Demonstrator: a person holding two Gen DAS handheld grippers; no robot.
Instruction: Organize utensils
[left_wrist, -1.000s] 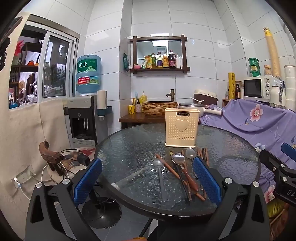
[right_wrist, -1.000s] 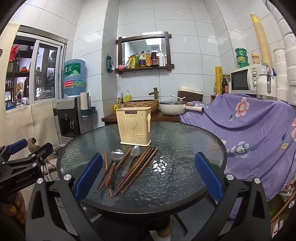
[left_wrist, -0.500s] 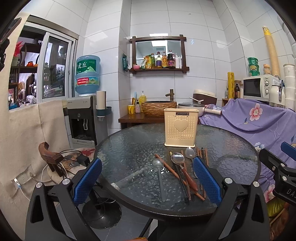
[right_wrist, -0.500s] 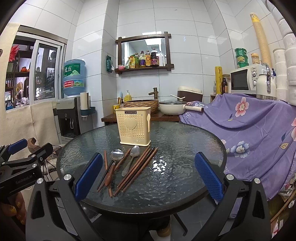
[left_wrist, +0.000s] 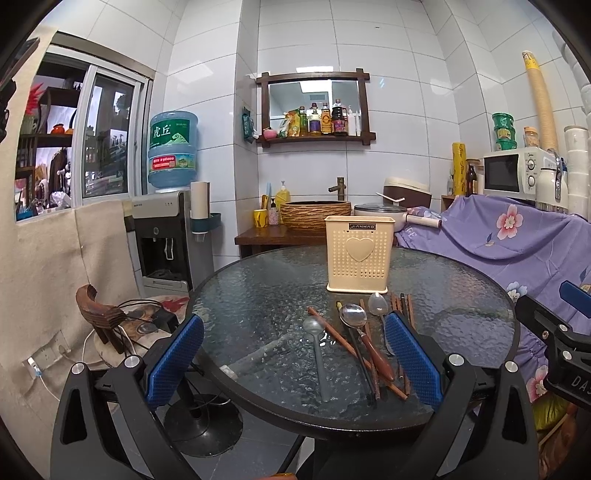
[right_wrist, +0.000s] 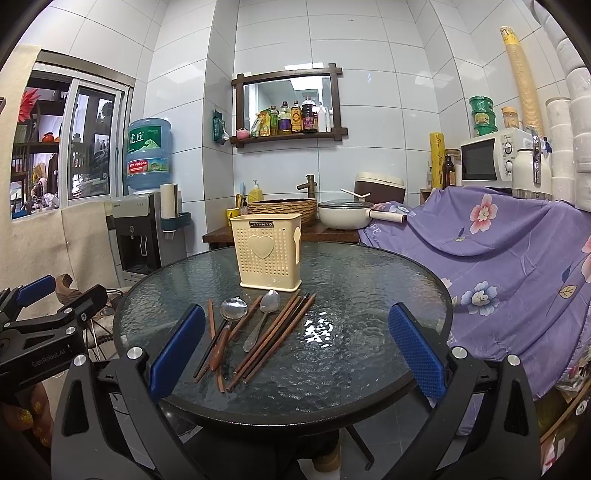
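Note:
A cream perforated utensil holder (left_wrist: 359, 253) (right_wrist: 266, 251) with a heart stands upright at the middle of the round glass table (left_wrist: 258, 295) (right_wrist: 369, 280). In front of it lie a wooden-handled spoon (left_wrist: 364, 339) (right_wrist: 223, 332), a steel spoon (right_wrist: 263, 319), a clear spoon (left_wrist: 317, 350) and several dark and brown chopsticks (right_wrist: 280, 332). My left gripper (left_wrist: 293, 360) is open and empty at the table's near edge, behind the utensils. My right gripper (right_wrist: 293, 350) is open and empty, also at the near edge, right of the utensils.
A purple flowered cloth (right_wrist: 498, 251) covers furniture at the right, with a microwave (right_wrist: 491, 160) on top. A water dispenser (left_wrist: 166, 236) stands at the left. A wooden side table with a woven basin (left_wrist: 316, 214) and a pot (right_wrist: 345, 218) is behind the table.

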